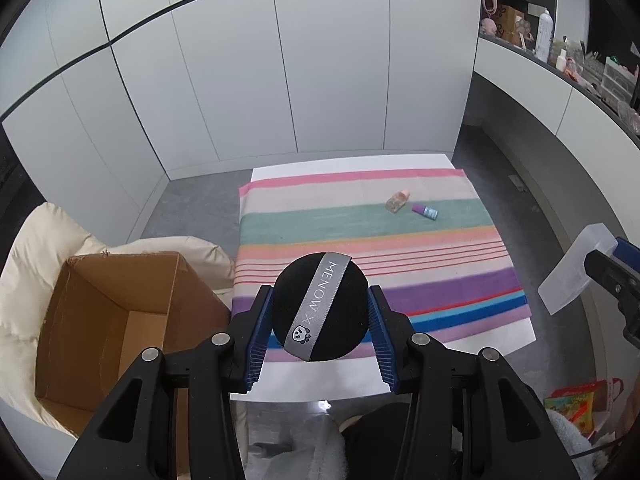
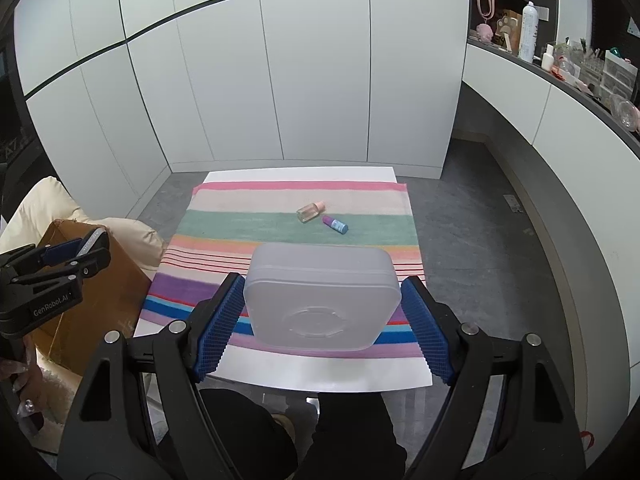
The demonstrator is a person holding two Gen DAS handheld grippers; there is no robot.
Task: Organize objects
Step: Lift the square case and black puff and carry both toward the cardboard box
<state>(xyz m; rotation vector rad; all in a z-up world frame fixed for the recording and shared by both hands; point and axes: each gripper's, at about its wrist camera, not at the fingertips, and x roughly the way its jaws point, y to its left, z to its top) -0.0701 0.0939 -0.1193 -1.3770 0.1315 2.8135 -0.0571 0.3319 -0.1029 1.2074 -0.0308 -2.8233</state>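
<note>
Nearest to us are our own two tongs, each loaded. Our left tongs grip a black powder puff with a grey ribbon across it; the blue pads press its sides, and it hangs above the near left part of the desk. Our right tongs stand wide and clasp a frosted plastic box by its two sides, held above the near edge of the cloth.

Beyond them, largest first: white cabinet doors wall off the far side, with grey floor open between them and the desk and along the desk's right flank. The white desk shows a bare strip at its near edge and another at the far edge. A striped cloth covers most of it, its edges draping slightly past the desk's sides. The middle and left of the cloth lie bare, giving us room to set things down.

To the left, a cardboard box stands open-topped, close against the desk's left edge, resting on a cream cushion.

Smallest are two items on the green stripe toward the far right: a clear bottle with a pink cap, lying on its side, and just beside it a little purple-and-blue tube, also lying down, the two apart.
</note>
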